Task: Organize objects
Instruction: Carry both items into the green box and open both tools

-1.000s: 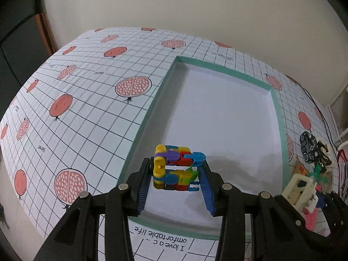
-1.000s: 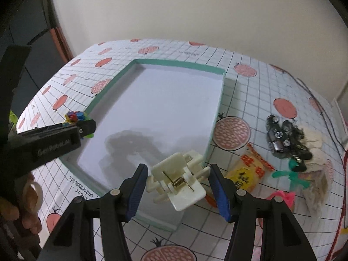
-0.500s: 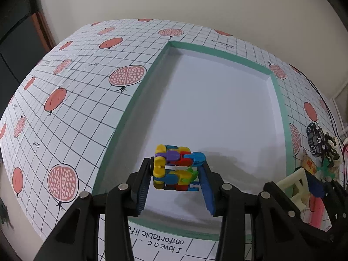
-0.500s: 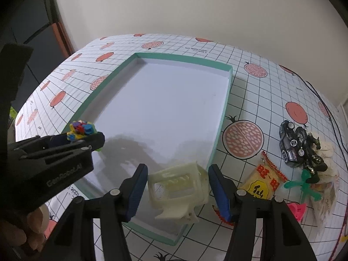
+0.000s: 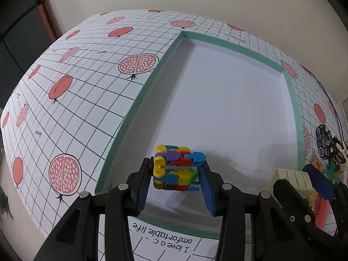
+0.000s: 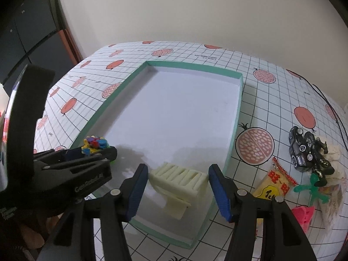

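Note:
My left gripper is shut on a multicoloured block toy and holds it over the near left part of a green-rimmed white tray. The toy also shows in the right wrist view. My right gripper stands open around a cream hair clip, which lies on the tray floor near the front right corner of the tray. The blue pads stand clear of the clip on both sides. The clip also shows in the left wrist view.
Right of the tray lie a black toy car, a dark figurine, a yellow snack packet, a green plastic piece and a pink clip. The tablecloth has a pomegranate pattern. A wall stands behind.
The right gripper has opened and let go of the cream clip, which now rests flat in the tray. The left gripper moved slightly forward with the block toy.

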`<state>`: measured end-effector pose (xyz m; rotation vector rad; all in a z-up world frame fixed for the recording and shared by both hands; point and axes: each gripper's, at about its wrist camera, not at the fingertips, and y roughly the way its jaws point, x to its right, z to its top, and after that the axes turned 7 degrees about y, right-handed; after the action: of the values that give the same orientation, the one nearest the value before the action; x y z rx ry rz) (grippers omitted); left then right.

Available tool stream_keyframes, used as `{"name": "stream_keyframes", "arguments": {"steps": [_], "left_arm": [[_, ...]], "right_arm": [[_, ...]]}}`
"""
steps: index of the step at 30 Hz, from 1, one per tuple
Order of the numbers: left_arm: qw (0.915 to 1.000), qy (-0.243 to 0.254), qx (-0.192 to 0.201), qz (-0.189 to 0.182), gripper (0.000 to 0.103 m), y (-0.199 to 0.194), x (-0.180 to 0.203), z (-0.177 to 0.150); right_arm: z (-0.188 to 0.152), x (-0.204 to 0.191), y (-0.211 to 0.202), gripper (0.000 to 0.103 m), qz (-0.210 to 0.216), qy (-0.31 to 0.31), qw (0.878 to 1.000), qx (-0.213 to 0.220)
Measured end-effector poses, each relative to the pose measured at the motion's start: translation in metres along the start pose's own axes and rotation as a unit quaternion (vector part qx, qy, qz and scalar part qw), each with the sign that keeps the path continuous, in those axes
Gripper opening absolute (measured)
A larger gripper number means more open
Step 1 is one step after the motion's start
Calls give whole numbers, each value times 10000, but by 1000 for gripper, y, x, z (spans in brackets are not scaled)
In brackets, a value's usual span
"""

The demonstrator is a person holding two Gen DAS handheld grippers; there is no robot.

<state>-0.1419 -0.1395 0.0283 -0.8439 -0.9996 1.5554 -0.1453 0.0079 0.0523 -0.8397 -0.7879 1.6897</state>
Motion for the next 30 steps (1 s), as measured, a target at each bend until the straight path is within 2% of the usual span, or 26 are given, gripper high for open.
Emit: {"name": "stream_keyframes", "arguments": {"steps": [4,9,14,21,25,30], "left_arm": [[10000,20,39,-70,44,-2,2,0],[9997,14,145,-205,51,-5,2,3],[9990,-27,295,-321,53,-12,0,6],[9984,-33,458,-337,60,-19,1,7],[9974,-66,602,-397,76,-23,0,8],[9954,-43,861,-421,96,-30,1,8]], "right_arm": [[0,2,-1,62,57,40,10000,13],[1,5,-4,62,39,76,9999,116],[2,7,-11,62,52,59,9997,244],[1,12,-16,62,-12,96,9995,288],[1,18,-18,63,-44,189,9992,359],[1,22,-17,75,-85,226,9990,375]]}}
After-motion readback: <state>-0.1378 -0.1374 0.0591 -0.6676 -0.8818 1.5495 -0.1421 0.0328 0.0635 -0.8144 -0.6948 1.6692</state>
